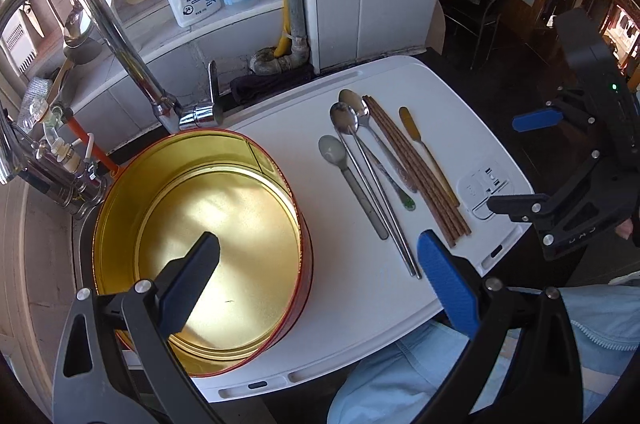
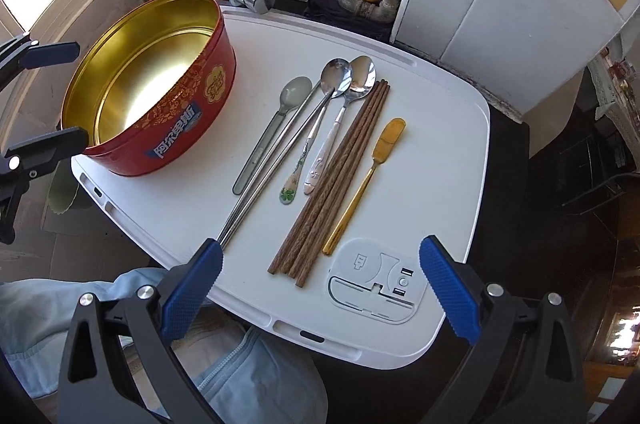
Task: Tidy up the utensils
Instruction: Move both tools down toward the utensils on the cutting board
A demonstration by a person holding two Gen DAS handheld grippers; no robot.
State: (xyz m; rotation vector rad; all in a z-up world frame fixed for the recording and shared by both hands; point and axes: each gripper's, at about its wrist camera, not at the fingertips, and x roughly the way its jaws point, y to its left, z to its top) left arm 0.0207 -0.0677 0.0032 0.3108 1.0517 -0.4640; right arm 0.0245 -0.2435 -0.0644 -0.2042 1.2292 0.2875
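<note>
A white surface (image 2: 440, 152) is carrying a round red tin (image 2: 168, 128) with a gold interior, standing upright and empty at the surface's left side, close to the faucet (image 1: 120, 36). To the right of the tin, well apart from it, the utensils are lying in a rough row, handles pointing toward the person. From left to right these are: a grey spoon (image 2: 276, 128), a pair of metal chopsticks (image 2: 276, 168), a long steel spoon (image 2: 320, 112) crossing over them, a second spoon with a patterned handle (image 2: 340, 120), a bundle of wooden chopsticks (image 2: 336, 180) touching one another, and a gold-coloured spreader (image 2: 364, 184) lying just beside them.

The left tool (image 1: 320, 284) is hovering above the tin's near rim, fingers spread wide and holding nothing. The right tool (image 2: 320, 288) is hanging over the near edge of the surface, close to the ends of the wooden chopsticks, fingers likewise spread and gripping nothing. Light blue clothing (image 2: 248, 376) is showing below both tools.
</note>
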